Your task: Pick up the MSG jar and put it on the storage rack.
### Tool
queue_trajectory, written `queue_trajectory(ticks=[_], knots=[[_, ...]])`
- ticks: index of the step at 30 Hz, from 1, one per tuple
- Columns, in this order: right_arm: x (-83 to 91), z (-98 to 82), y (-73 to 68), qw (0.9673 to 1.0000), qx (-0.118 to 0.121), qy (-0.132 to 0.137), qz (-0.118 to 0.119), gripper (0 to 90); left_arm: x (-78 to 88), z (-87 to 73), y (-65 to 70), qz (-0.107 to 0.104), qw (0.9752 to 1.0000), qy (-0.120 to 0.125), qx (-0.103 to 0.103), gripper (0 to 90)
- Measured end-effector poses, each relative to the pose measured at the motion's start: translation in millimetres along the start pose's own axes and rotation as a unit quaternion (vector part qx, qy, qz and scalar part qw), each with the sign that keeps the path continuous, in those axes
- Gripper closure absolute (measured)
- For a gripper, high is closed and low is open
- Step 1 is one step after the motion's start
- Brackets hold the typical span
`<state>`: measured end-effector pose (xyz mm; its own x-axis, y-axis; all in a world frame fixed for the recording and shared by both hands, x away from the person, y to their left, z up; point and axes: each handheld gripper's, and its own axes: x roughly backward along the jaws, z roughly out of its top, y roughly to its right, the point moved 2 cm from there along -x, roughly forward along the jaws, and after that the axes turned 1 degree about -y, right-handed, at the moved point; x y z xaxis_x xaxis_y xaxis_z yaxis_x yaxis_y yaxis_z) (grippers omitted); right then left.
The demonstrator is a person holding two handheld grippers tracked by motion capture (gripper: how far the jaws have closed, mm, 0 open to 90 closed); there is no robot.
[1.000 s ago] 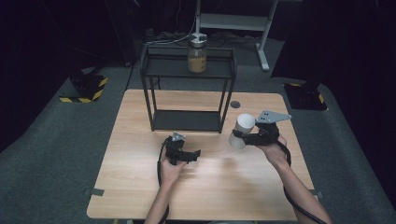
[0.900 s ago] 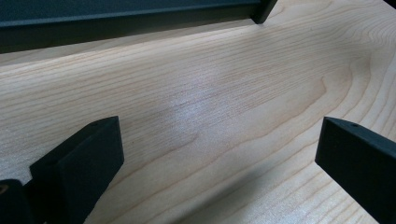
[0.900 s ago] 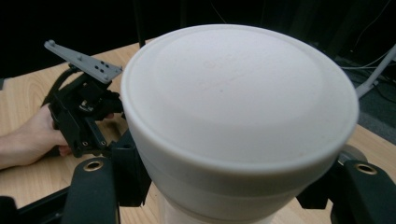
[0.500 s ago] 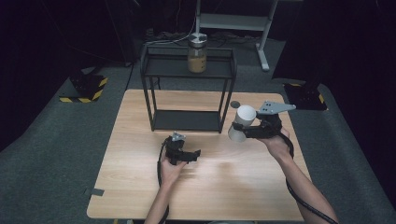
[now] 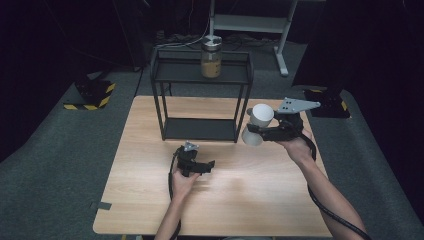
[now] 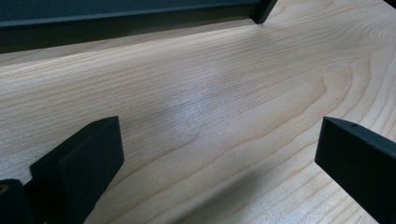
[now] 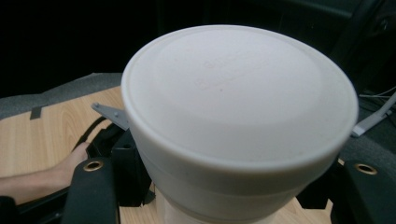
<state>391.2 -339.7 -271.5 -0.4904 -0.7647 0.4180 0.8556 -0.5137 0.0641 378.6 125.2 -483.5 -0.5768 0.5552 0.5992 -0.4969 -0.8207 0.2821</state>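
My right gripper (image 5: pixel 256 129) is shut on a white lidded jar (image 5: pixel 262 115) and holds it in the air, tilted, just right of the black rack's front right leg. In the right gripper view the jar's white lid (image 7: pixel 238 93) bulks large between the two black jaws of the right gripper (image 7: pixel 226 198). Near the table's middle my left gripper (image 5: pixel 207 166) rests on the wood in the person's left hand, pointing right. Its jaws stand wide apart in the left gripper view, where the left gripper (image 6: pixel 219 154) has only bare wood between them.
A black two-level metal rack (image 5: pixel 200 74) stands at the back of the wooden table (image 5: pixel 260 200), with a glass jar of amber contents (image 5: pixel 211 57) on its top shelf. Grey floor surrounds the table. A cable trails from each gripper.
My right gripper has risen with the white jar and drifted slightly toward the rack's upper level. The left gripper has stayed where it was.
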Motion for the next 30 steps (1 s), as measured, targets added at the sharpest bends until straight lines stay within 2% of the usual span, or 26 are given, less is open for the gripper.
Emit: queue_trajectory(ticks=[10,22,30], knots=[[7.9,27.1,5.8,0.9998,0.003,0.013,0.016,35.2,0.0,0.1,0.1,0.0,1.0,0.0,-0.001,1.3],[8.8,63.2,9.5,0.9993,0.016,0.024,0.026,35.3,0.1,-0.1,0.2,0.001,1.0,0.0,0.0,1.3],[7.0,83.3,13.1,0.9991,0.013,0.03,0.026,35.3,0.2,0.0,-0.5,-0.001,1.0,0.0,0.001,1.3]])
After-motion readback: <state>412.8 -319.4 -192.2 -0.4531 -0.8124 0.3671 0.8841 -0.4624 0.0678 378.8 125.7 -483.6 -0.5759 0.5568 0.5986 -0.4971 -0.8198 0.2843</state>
